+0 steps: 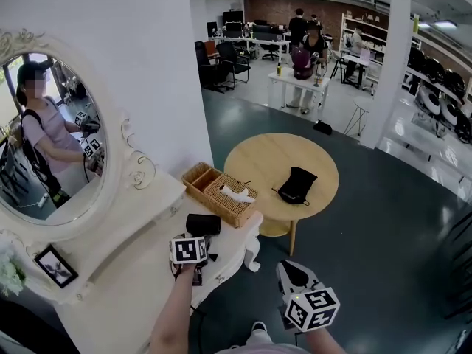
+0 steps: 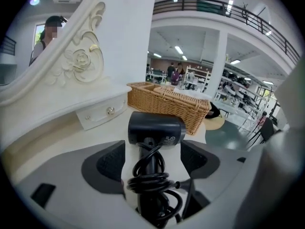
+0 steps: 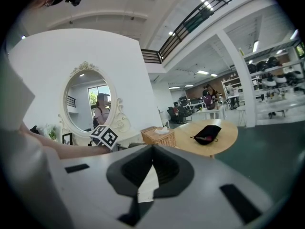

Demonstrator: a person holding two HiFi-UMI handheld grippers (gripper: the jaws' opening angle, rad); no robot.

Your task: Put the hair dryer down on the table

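Note:
The black hair dryer (image 1: 203, 224) lies on the white dressing table (image 1: 140, 279), just short of the wicker basket. In the left gripper view its head (image 2: 155, 128) points away from me, and its cord is coiled round the handle. My left gripper (image 2: 153, 155) straddles that handle with both pads clear of it, so it is open. In the head view the left gripper (image 1: 199, 238) hangs low over the table top. My right gripper (image 1: 295, 275) is held off the table's front edge, above the floor. Its jaws (image 3: 152, 149) meet at the tips with nothing between them.
A wicker basket (image 1: 221, 194) with tissues stands at the dressing table's far end. An oval mirror (image 1: 48, 146) and a small picture frame (image 1: 55, 265) line the left side. A round wooden table (image 1: 273, 168) with a black pouch (image 1: 296, 184) stands beyond. People stand far back.

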